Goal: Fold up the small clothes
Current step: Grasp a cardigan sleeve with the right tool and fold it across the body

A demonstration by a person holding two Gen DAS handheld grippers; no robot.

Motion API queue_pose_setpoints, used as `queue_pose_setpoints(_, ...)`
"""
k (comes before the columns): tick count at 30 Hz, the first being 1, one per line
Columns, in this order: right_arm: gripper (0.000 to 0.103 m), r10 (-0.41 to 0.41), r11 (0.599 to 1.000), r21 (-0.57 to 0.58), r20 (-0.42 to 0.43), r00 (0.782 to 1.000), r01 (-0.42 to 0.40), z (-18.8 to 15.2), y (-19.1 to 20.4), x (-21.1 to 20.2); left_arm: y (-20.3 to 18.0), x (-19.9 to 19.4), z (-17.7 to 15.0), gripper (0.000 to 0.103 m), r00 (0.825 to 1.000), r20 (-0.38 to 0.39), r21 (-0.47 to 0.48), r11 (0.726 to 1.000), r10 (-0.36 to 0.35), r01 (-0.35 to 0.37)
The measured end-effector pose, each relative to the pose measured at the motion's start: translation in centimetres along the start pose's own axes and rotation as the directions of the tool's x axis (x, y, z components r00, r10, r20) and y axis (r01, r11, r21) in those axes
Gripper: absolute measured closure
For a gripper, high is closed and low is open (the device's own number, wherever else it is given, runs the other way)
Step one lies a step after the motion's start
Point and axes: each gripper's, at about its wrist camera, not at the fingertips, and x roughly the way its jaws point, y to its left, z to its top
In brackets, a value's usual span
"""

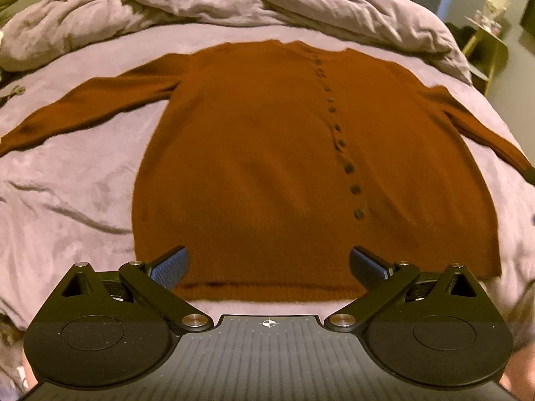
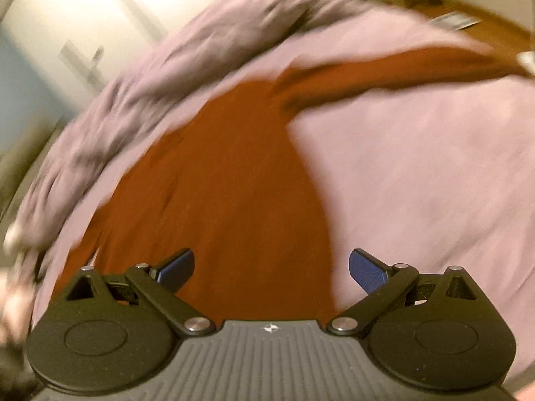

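Rust-brown knitwear, a buttoned cardigan [image 1: 267,153], is found laid flat and face up on the bed [image 1: 77,200], which is covered by a lilac sheet. In the left wrist view the body of the garment occupies the centre, the hem lying at 6 o'clock just ahead of the left gripper [image 1: 269,267]. The button row [image 1: 337,130] runs from about 12 o'clock down toward 5 o'clock. One sleeve [image 1: 83,107] is spread toward 9 o'clock and the other toward 3 o'clock. A bunched duvet [image 1: 200,0] is noted beyond the collar at 12 o'clock.

The left jaws are seen well apart, with nothing between them. The right gripper [image 2: 271,267] is likewise held with its jaws spread and empty, above the garment's right flank (this view is heavily blurred, so fine detail cannot be confirmed).

No fold is visible: both sleeves are extended and the body lies in a single layer. The task is judged to be at its start, with spreading apparently complete. Sleeve folds and body folds remain to be done.
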Motion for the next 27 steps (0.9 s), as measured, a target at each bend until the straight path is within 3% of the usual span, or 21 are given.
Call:
queue_pose_setpoints(2,0.005,-0.037,0.994,0.105,0.096,0.995,0.027,2.9,-3.8,-0.1,0.2,0.7,0.8,0.0,1.0,0.015,-0.032,0.999,0.011,-0.01)
queue_pose_setpoints(5,0.005,-0.067,0.957,0.288,0.21,0.975,0.004,6.3,-9.4,0.2,0.4,1.9,2.2,0.0,0.999,0.031,-0.105,0.994,0.021,-0.017)
queue_pose_setpoints(8,0.005,-0.096,0.882,0.468,0.283,0.954,-0.05,8.5,-14.7,1.5,0.4,3.3,3.3,0.0,0.999,0.015,-0.167,0.985,0.032,-0.029)
queue_pose_setpoints(12,0.005,-0.079,0.752,0.64,0.322,0.943,-0.155,9.4,-20.4,4.3,-0.4,5.2,4.5,0.0,0.999,-0.031,-0.139,0.99,0.033,-0.037)
queue_pose_setpoints(16,0.013,-0.07,0.69,0.687,0.379,0.923,-0.23,9.8,-22.5,5.7,-1.6,6.5,4.9,0.0,0.997,-0.045,-0.079,0.995,0.056,-0.06)
queue_pose_setpoints(17,0.027,-0.069,0.692,0.685,0.379,0.923,-0.23,10.1,-22.7,6.0,-1.8,6.8,4.9,0.0,0.997,-0.054,-0.073,0.996,0.055,-0.059)
queue_pose_setpoints(18,0.054,-0.073,0.7,0.68,0.372,0.925,-0.219,10.4,-22.6,6.6,-1.8,7.0,4.9,0.0,0.997,-0.063,-0.076,0.996,0.051,-0.056)
queue_pose_setpoints(20,0.081,-0.064,0.687,0.7,0.326,0.943,-0.195,11.4,-23.4,7.8,-1.8,7.6,4.7,0.0,0.996,-0.085,-0.089,0.995,0.032,-0.039)
queue_pose_setpoints(23,0.097,-0.059,0.661,0.722,0.319,0.946,-0.202,11.3,-24.6,9.0,-1.6,8.3,4.6,0.0,0.993,-0.111,-0.097,0.994,0.033,-0.044)
queue_pose_setpoints(24,0.097,-0.062,0.664,0.72,0.32,0.945,-0.2,11.2,-24.7,9.1,-1.6,8.5,4.5,0.0,0.992,-0.12,-0.097,0.994,0.032,-0.044)
queue_pose_setpoints(25,0.097,-0.074,0.681,0.708,0.323,0.943,-0.189,11.4,-24.4,9.2,-1.4,8.6,4.5,0.0,0.992,-0.125,-0.098,0.994,0.03,-0.042)
queue_pose_setpoints(27,0.098,-0.141,0.757,0.646,0.303,0.942,-0.095,12.8,-22.8,8.5,-1.2,8.9,4.6,0.0,0.99,-0.141,-0.099,0.994,0.02,-0.034)
